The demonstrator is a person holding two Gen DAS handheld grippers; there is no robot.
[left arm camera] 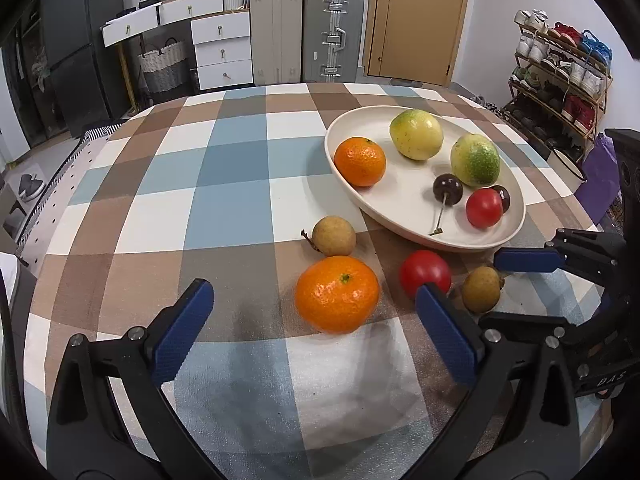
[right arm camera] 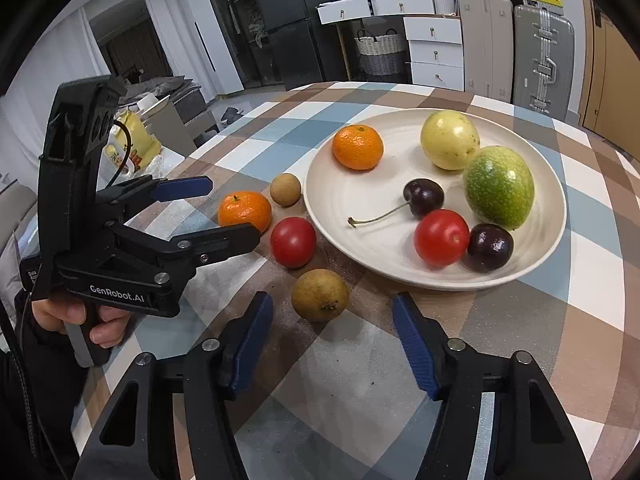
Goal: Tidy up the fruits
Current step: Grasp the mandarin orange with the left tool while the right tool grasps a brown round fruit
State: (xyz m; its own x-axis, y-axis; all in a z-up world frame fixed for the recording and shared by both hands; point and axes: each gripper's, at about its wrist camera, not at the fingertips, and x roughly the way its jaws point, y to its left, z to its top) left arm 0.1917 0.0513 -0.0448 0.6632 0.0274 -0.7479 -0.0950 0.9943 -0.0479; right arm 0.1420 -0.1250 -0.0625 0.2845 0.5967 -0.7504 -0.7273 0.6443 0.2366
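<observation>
Reading "GenRobot.AI" on the left gripper (right arm camera: 224,212) body.

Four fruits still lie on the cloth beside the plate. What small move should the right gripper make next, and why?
Probably ease the right gripper forward and down around the brown fruit. Its jaws are open and empty, that fruit lies on the cloth just ahead of them, and the plate is close behind it.

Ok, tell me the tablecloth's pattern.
The tablecloth is checked in blue, brown, grey and white; clearest in the left wrist view.
</observation>
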